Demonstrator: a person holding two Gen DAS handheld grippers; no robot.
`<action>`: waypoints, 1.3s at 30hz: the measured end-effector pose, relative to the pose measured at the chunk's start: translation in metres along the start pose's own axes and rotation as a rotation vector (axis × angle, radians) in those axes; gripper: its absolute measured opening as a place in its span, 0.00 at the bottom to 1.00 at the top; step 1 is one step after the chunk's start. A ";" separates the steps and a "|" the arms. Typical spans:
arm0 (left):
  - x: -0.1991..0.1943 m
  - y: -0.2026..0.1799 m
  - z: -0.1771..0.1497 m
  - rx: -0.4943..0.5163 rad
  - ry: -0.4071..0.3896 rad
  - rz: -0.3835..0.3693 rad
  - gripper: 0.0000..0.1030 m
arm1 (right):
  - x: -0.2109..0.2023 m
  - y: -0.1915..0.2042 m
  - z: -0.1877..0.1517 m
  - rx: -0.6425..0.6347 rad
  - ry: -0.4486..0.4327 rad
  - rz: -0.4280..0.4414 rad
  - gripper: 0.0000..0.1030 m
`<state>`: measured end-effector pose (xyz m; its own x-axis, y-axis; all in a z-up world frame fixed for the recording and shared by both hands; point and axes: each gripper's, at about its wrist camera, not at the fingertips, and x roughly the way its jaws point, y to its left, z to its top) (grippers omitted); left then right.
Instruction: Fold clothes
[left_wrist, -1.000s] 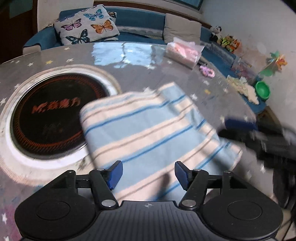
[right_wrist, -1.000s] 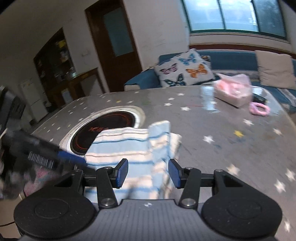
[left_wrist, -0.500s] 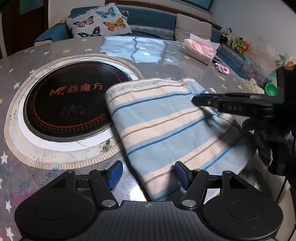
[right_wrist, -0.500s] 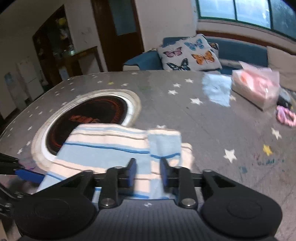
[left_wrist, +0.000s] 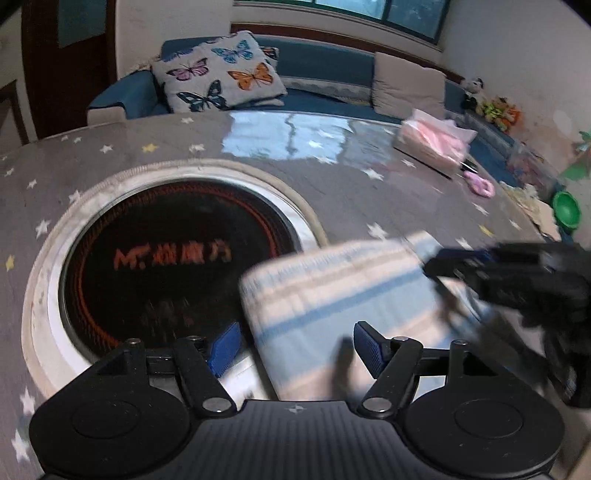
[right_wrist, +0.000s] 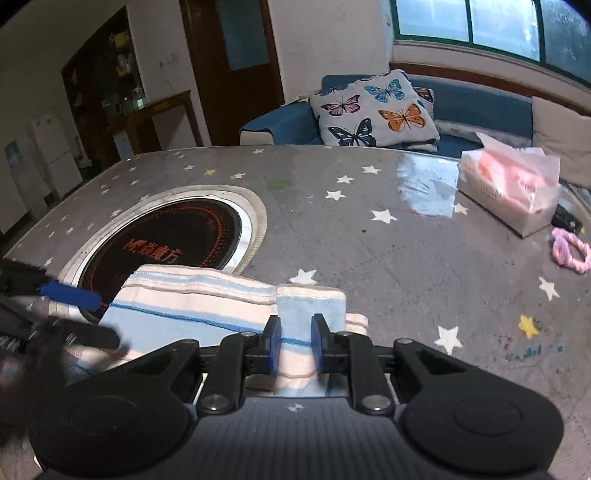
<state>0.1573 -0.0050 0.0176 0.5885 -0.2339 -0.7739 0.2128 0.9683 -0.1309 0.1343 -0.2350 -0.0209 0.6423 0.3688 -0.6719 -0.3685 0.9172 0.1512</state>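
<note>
My right claw (right_wrist: 295, 347) is clamped on the near edge of the striped cloth (right_wrist: 207, 310), which lies folded on the table (right_wrist: 388, 266) beside the round hob (right_wrist: 162, 247). My left claw (left_wrist: 293, 349) is opening, the cloth's corner between its jaws but unpinched. If I pull right now, I judge the loose left side could drag and skew the fold.

The right gripper (right_wrist: 294, 343) pinches the striped cloth's (right_wrist: 192, 306) folded edge on the starred table (right_wrist: 406, 258).
</note>
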 end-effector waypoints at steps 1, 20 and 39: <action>0.005 0.001 0.003 0.005 -0.005 0.020 0.69 | -0.001 0.000 0.000 -0.003 0.000 0.000 0.16; 0.012 -0.014 0.026 0.066 -0.056 0.075 0.70 | -0.010 0.004 0.007 -0.050 -0.029 0.000 0.20; 0.041 -0.057 0.035 0.131 -0.026 -0.061 0.54 | -0.029 -0.008 -0.007 -0.025 -0.028 0.032 0.19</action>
<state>0.1968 -0.0727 0.0152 0.5911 -0.2955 -0.7506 0.3476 0.9329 -0.0935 0.1141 -0.2536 -0.0075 0.6484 0.4024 -0.6462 -0.4055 0.9010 0.1541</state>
